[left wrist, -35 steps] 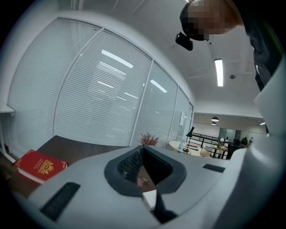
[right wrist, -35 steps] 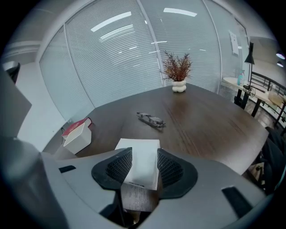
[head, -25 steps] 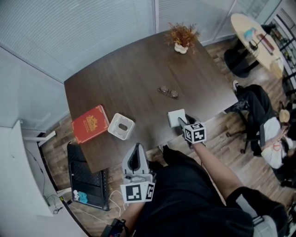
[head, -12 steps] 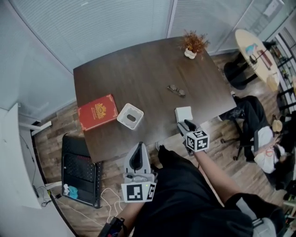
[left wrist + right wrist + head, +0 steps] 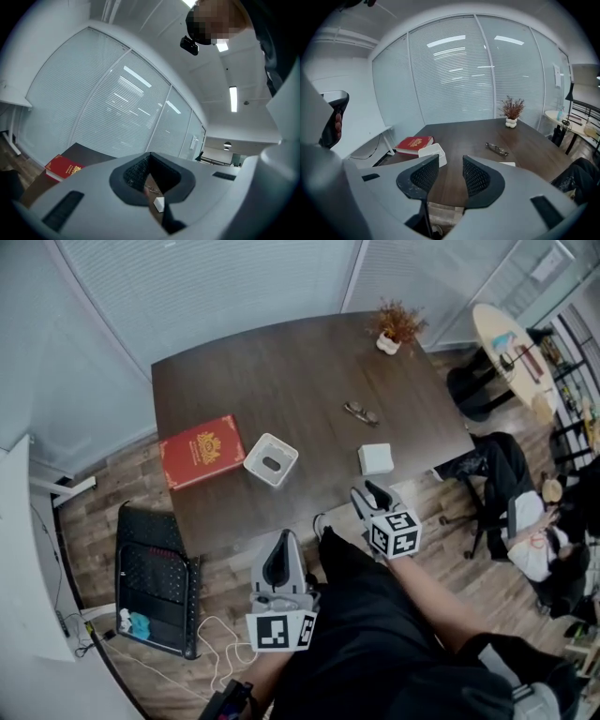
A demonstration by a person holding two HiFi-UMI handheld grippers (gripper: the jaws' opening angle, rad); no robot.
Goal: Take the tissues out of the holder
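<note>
Head view first: I have both tongs held short of the near edge of the dark worktop (image 5: 281,381), neither touching anything; the left tongs (image 5: 280,538) taper to a closed point, the right tongs (image 5: 366,493) sit tilted downward with a gap at the tips; the white tissue pack (image 5: 375,458) lies on the worktop ahead of the right tongs, out of the holder and well apart from it; the white holder (image 5: 271,458) stands ahead of the left tongs, with a red book (image 5: 201,450) just beyond it on its left; a pair of glasses (image 5: 361,412) lies past the tissue pack. Left gripper view: the left tongs (image 5: 150,154) are shut, tips meeting, gripping nothing; through the sliver behind the tips I see the tissue pack (image 5: 159,204) and the glasses (image 5: 152,189); the red book (image 5: 63,167) is off to the left. Right gripper view: the right tongs (image 5: 450,161) stand open, jaws apart, only bare worktop between them; the holder (image 5: 432,153) shows just above the left jaw with the red book (image 5: 414,142) behind it; an edge of the tissue pack (image 5: 507,164) peeks above the right jaw, with the glasses (image 5: 497,149) beyond.
</note>
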